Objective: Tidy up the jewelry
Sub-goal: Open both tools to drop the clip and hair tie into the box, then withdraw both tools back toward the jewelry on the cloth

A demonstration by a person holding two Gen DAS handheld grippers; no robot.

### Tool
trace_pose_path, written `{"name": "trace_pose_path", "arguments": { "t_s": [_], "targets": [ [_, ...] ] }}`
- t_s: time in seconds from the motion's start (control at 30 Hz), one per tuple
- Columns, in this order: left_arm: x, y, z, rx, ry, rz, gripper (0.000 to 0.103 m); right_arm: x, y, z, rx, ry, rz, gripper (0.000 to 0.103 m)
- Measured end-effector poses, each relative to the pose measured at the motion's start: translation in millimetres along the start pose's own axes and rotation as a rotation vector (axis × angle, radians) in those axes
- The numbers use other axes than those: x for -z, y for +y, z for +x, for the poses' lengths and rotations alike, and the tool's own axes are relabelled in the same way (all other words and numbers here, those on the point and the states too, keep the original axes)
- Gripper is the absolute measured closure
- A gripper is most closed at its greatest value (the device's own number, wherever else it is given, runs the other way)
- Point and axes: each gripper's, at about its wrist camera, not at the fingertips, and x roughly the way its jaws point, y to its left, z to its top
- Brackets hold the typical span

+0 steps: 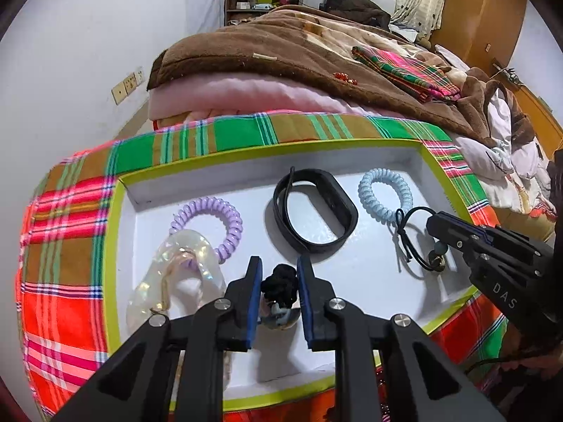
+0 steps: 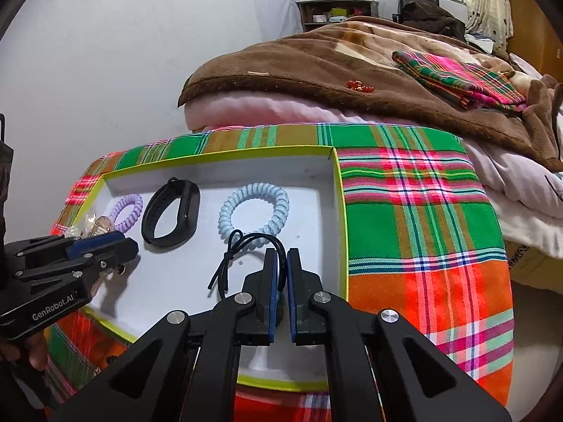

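A white tray with a lime rim (image 1: 116, 246) lies on a plaid cloth. In it are a purple spiral hair tie (image 1: 211, 225), a black wristband (image 1: 315, 211), a pale blue spiral hair tie (image 1: 385, 193) and a clear iridescent clip (image 1: 176, 281). My left gripper (image 1: 279, 263) is shut on a black fabric hair tie with a charm (image 1: 281, 286), low over the tray's near side. My right gripper (image 2: 281, 251) is shut on a thin black cord hair tie (image 2: 239, 246) with beads (image 1: 440, 251), at the tray's right side. Each gripper shows in the other's view, the right gripper (image 1: 434, 223) and the left gripper (image 2: 132, 242).
The plaid cloth (image 2: 422, 228) covers the surface around the tray (image 2: 339, 211). Behind it is a bed with a brown blanket (image 1: 281, 42), a folded plaid cloth (image 1: 408, 70) and small red beads (image 1: 345, 77). A white wall stands left; a cluttered shelf (image 1: 262, 0) is far back.
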Motion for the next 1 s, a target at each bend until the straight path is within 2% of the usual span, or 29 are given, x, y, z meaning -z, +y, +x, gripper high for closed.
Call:
{"name": "trace_pose_path", "arguments": {
  "t_s": [0.27,0.37,0.57,0.63,0.7,0.83,1.0],
  "targets": [
    [1.1,-2.6,-0.3,-0.008,0.005,0.002,0.073,0.2,2.8,-1.1,0.020,-0.002,-0.012,0.091],
    [1.6,-2.5,-1.1,-0.007,0.007,0.002,0.070,-0.2,4.1,-3.3,0.022,-0.008,-0.016,0.082],
    [2.9,-3.5,-5.0,-0.001,0.001,0.003,0.065,0.1,4.0,-7.2,0.022,-0.014,-0.006,0.080],
    [3.3,-4.4,-7.2,-0.001,-0.002,0.005,0.063,0.5,4.5,-10.1,0.018,-0.021,-0.004,0.076],
    [4.4,-5.5,-11.2,0.000,-0.010,0.007,0.061,1.1,5.6,-14.7,0.010,-0.031,-0.005,0.067],
    [7.1,-6.0,-20.6,-0.004,-0.027,0.005,0.055,2.3,8.7,-24.5,0.000,-0.052,-0.003,0.067],
    [14.2,-6.5,-37.3,0.004,-0.056,0.003,0.052,7.3,14.5,-40.8,-0.015,-0.082,0.000,0.067]
  ]
}}
